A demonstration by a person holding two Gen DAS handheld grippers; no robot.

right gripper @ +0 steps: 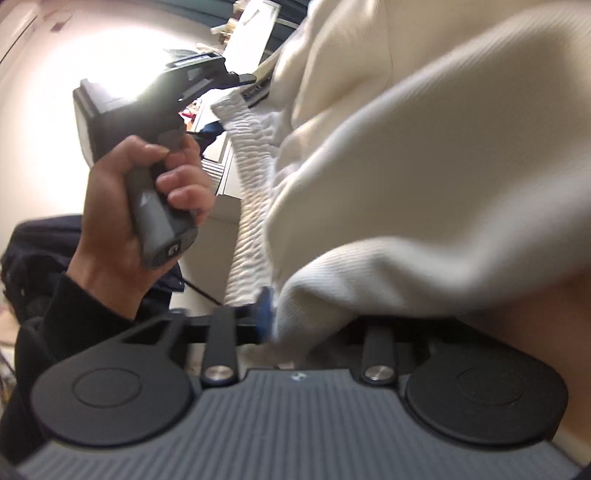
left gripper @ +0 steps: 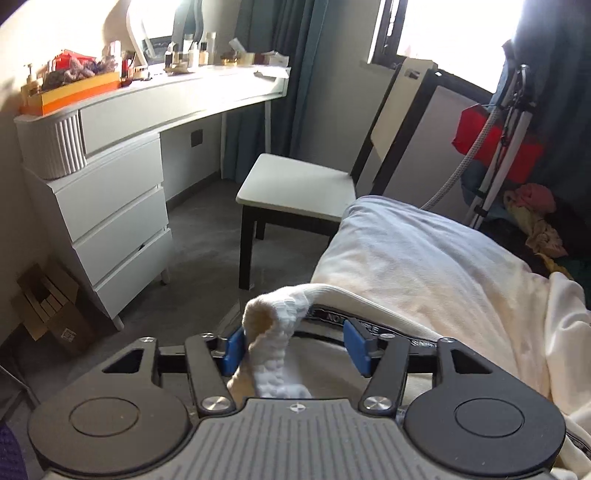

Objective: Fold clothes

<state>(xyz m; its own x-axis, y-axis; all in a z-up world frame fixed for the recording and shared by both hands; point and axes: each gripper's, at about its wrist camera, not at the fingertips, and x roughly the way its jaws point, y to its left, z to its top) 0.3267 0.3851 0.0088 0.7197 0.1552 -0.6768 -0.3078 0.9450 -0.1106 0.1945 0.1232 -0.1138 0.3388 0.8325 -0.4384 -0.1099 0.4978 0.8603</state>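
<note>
While the left gripper (left gripper: 295, 349) points down over the near edge of the bed (left gripper: 417, 254), its blue pads (left gripper: 233, 350) stand well apart and a white ribbed cuff (left gripper: 275, 332) of the cream garment (left gripper: 480, 332) hangs in the gap, lying against the left-hand pad only and clear of the other, so the jaws are wide and press on nothing. Just past them a dark printed band on the garment's edge curves across the bed. Seen from the right wrist, the right gripper (right gripper: 295, 325) is blurred and half buried: one blue pad (right gripper: 265, 314) shows beside a fold of the same cream garment (right gripper: 424, 184), the other pad is hidden under cloth, and I cannot tell whether these jaws grip the fabric or stand loose around it. To the left in that view a hand (right gripper: 122, 221) in a dark sleeve grips the handle of the left gripper, with the ribbed cuff trailing from its tip. Beyond the bed stands a white chair (left gripper: 299, 188) on dark legs, then a white desk (left gripper: 177, 99) with drawers and bottles, and a bright window (left gripper: 461, 33) behind dark curtains.
</note>
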